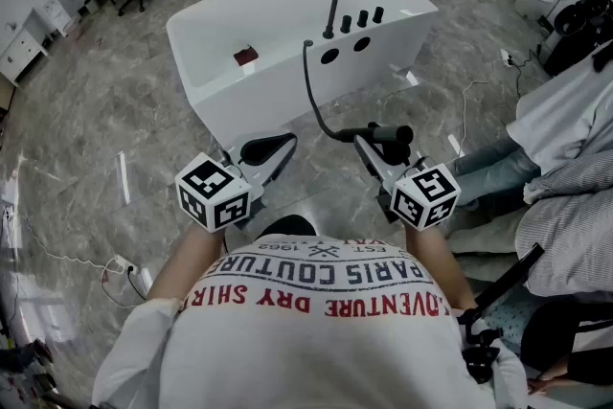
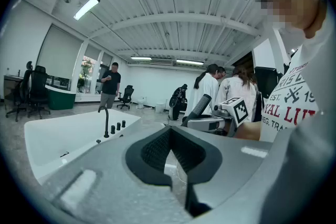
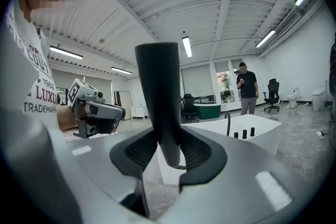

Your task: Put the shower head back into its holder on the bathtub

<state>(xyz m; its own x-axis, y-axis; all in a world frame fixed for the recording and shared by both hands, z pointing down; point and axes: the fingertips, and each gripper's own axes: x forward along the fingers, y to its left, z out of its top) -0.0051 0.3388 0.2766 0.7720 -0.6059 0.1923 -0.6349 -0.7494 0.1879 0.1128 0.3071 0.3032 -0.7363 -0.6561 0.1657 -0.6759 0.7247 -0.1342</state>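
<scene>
Here, the shower head (image 1: 391, 134) is held off the bathtub (image 1: 230, 101), low in front of the person's printed white T-shirt (image 1: 326, 321). It is clamped in the right gripper (image 1: 372, 145), whose jaws are closed on it. In the right gripper view the shower head (image 3: 157, 92) is seen standing upright between the ribbed pads of the right gripper (image 3: 168, 150), with both pads pressed against its dark shaft. A black hose (image 1: 311, 96) is seen running from the shower head up to the rim of the bathtub, where it meets the deck beside two dark round openings (image 1: 329, 56); which of these is the holder cannot be told. On the same deck a curved black faucet (image 1: 330, 0) and three black knobs (image 1: 362, 17) are set, and a small red object (image 1: 246, 56) is seen lying inside the bathtub. The left gripper (image 1: 273, 148) is held level just beside the right one, well short of the bathtub, over the marbled grey floor (image 1: 96, 110). In the left gripper view the jaws of the left gripper (image 2: 170, 139) are seen brought together at their tips with nothing gripped, and the bathtub (image 2: 58, 139) and faucet (image 2: 106, 120) lie beyond them to the left. A standing person in a dark top (image 2: 110, 84) is visible far behind the bathtub.
</scene>
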